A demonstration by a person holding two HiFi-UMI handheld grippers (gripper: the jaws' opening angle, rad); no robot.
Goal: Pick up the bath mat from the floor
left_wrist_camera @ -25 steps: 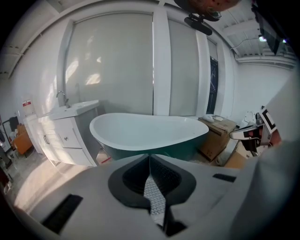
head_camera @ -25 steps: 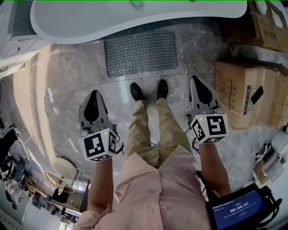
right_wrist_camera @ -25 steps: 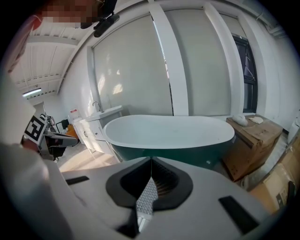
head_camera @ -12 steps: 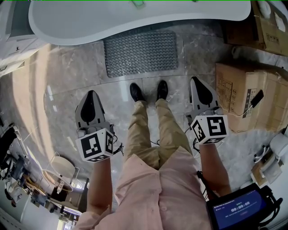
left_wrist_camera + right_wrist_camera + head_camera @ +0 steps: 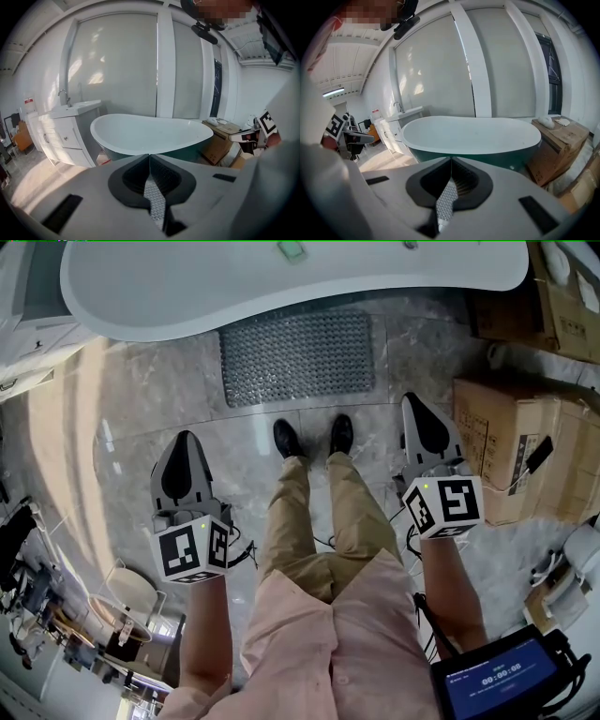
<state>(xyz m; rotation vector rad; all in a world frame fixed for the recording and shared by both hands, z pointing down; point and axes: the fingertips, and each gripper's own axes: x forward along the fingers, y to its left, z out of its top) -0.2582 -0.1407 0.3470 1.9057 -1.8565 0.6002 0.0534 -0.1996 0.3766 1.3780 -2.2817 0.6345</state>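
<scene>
the person is standing upright on the marble floor (image 5: 131, 418), shoes (image 5: 287, 439) stopping just short of the bath mat (image 5: 297, 355), which is lying flat on the floor, close along the foot of the white bathtub (image 5: 281, 282), likely where wet feet would be landing. the left tongs (image 5: 184, 437) and right tongs (image 5: 413, 399) are hanging one on each side of the legs, well apart from the mat and angling forward and down toward it, probably so that each can be taking one end. in the gripper views both pairs are pressing together tip to tip, pinching nothing. the pickup is seemingly not yet starting: the person will likely be needing to crouch, spread both tongs and work under the near edge. the mat is looking limp and is hugging the smooth stone, so catching its edge may be fiddly, and the cardboard boxes (image 5: 511, 446) are crowding the right side.
</scene>
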